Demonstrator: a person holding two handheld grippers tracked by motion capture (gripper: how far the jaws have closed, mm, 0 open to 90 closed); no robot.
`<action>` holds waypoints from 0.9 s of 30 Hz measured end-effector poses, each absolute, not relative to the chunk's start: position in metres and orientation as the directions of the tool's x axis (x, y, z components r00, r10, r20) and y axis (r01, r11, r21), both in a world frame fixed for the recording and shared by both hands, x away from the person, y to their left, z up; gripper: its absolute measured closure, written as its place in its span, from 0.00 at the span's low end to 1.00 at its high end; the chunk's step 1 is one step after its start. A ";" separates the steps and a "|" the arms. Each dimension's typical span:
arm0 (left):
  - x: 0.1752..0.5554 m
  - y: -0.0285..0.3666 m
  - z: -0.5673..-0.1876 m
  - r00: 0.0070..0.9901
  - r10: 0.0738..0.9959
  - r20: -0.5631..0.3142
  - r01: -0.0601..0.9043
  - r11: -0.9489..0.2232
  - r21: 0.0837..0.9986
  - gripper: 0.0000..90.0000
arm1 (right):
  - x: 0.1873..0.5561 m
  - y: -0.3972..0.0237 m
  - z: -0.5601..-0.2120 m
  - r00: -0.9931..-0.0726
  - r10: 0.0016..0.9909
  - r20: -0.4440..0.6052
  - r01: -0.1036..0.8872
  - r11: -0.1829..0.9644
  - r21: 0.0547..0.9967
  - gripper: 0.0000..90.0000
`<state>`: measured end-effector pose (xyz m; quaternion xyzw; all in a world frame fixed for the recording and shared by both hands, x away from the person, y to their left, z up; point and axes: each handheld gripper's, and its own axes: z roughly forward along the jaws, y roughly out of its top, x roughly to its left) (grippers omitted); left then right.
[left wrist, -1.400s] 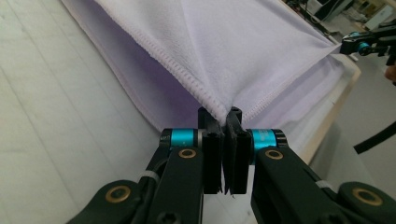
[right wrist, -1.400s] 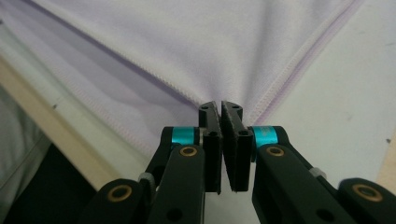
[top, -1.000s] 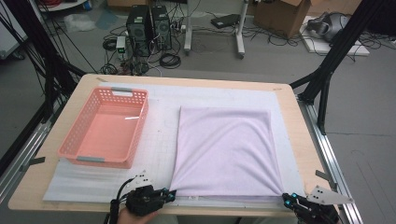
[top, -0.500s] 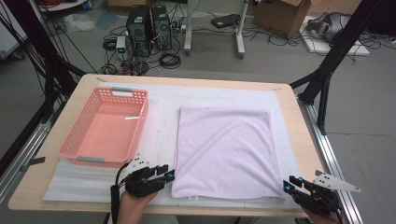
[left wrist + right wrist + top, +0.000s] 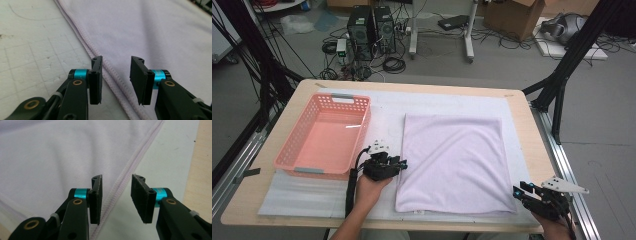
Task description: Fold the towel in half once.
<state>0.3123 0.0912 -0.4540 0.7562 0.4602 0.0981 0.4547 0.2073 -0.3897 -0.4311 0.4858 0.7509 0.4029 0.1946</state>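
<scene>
A lilac folded cloth [image 5: 452, 160] lies flat on the white foam mat [image 5: 387, 112]. My left gripper [image 5: 402, 164] is at the cloth's left edge, about halfway along it. In the left gripper view the gripper [image 5: 117, 60] has just been opening, and the stitched hem of the cloth [image 5: 155, 30] runs under the gap without being pinched. My right gripper [image 5: 518, 189] is at the cloth's near right corner. It [image 5: 117, 178] has also just been opening, its jaws straddling the hem of the cloth [image 5: 50, 157] without pressing it.
A pink plastic basket [image 5: 324, 137] stands empty on the mat, left of the cloth and close to my left hand. The wooden table edge [image 5: 537, 145] runs just right of my right gripper. Computers, cables and stands sit on the floor beyond the table.
Both grippers have gone from shut to open at the cloth's front corners. My left hand has moved away from the front edge, up along the cloth's left side. The right has shifted slightly.
</scene>
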 end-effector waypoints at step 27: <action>0.288 0.115 -0.452 0.535 0.780 -0.323 0.617 -0.100 0.780 0.67 | 0.230 -0.378 -0.444 -0.436 0.894 0.098 0.638 0.230 0.735 0.96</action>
